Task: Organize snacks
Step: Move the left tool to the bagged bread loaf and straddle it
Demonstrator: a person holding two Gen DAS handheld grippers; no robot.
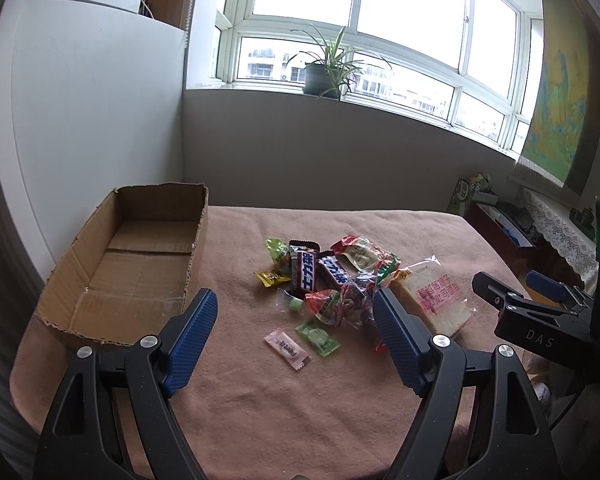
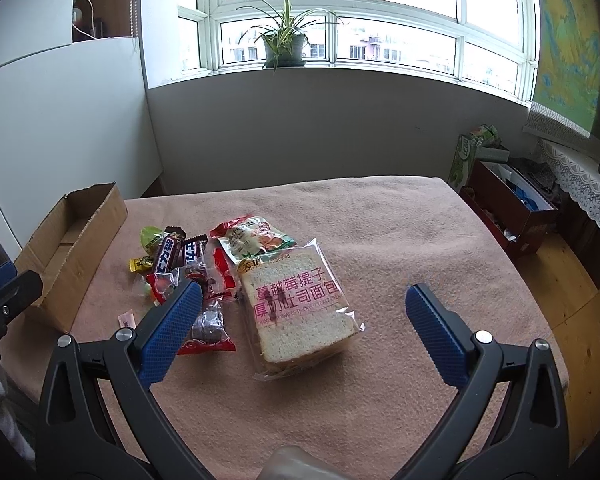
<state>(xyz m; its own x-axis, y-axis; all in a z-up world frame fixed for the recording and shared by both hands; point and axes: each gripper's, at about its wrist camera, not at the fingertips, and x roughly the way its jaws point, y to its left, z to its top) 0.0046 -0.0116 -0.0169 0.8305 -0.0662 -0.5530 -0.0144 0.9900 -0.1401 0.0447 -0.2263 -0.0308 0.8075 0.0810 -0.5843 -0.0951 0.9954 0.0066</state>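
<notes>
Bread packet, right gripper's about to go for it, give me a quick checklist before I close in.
1. Right gripper open wide enough: ok, jaws spread, nothing held.
2. Bread packet lined up between the fingers: ok, roughly centred.
3. Packet free of neighbours: not ok, its far corner overlaps a snack bag.
4. Cardboard box ready: ok, open and empty.
5. Left gripper out of the way: ok, open over the small candies.
6. Packet sealed: cannot tell.

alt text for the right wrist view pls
The open right gripper hovers above a bagged loaf of sliced bread on a pink cloth-covered table. A pile of small snack packets lies left of the bread, with an empty cardboard box beyond.
</notes>
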